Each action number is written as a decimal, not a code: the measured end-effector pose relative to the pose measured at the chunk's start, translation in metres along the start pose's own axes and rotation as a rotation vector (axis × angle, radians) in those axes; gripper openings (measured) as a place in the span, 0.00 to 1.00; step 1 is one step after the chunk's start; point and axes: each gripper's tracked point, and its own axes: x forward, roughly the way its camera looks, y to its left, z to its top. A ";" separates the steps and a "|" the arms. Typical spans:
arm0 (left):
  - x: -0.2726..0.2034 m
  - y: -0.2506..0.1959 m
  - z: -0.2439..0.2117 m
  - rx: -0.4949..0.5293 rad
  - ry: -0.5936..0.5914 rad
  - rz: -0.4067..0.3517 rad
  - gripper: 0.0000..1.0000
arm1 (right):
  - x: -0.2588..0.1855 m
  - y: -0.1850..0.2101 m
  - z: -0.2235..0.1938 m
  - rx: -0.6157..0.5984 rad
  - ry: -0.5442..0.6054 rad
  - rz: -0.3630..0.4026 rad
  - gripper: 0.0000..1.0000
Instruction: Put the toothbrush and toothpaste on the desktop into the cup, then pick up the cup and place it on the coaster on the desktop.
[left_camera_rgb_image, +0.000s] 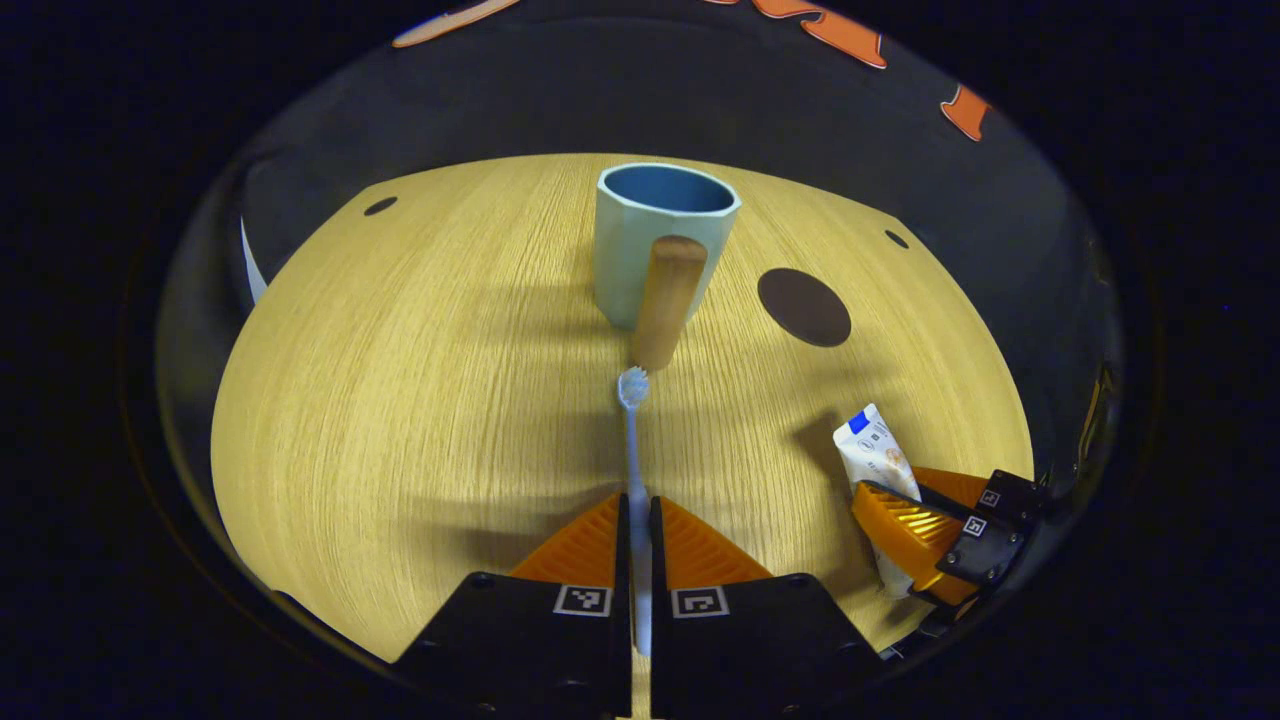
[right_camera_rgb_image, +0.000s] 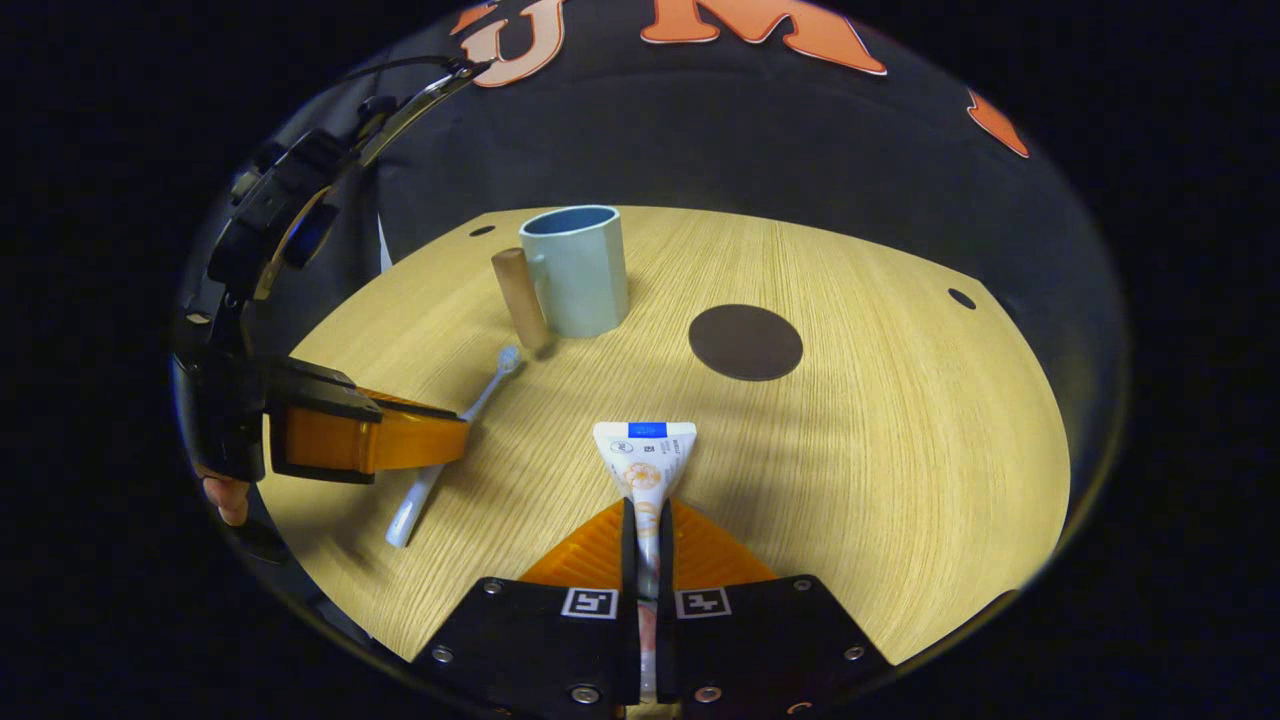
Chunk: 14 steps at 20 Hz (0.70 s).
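My left gripper (left_camera_rgb_image: 638, 520) pinches the toothbrush (left_camera_rgb_image: 633, 440), whose long axis points straight at the cup (left_camera_rgb_image: 660, 240); my right gripper (right_camera_rgb_image: 648, 530) clamps the toothpaste (right_camera_rgb_image: 646, 460).

toothbrush (left_camera_rgb_image: 634, 470) handle: its end is tucked between the left gripper (left_camera_rgb_image: 638, 520) fingers.
toothpaste (right_camera_rgb_image: 645, 470) cap end: swallowed between the right gripper (right_camera_rgb_image: 647, 530) fingers.
tube print: too small to read.

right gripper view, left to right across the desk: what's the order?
left gripper shut on the toothbrush → cup with wooden handle → toothpaste, held by the right gripper → coaster.
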 end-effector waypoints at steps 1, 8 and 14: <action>-0.001 0.006 0.006 0.009 -0.032 0.000 0.07 | -0.004 -0.001 0.007 0.002 -0.021 -0.002 0.06; -0.004 0.031 0.022 0.043 -0.305 0.017 0.07 | -0.038 -0.010 0.058 0.006 -0.196 -0.013 0.06; -0.030 0.066 0.050 0.077 -0.593 0.102 0.07 | -0.068 -0.011 0.100 -0.018 -0.355 -0.019 0.06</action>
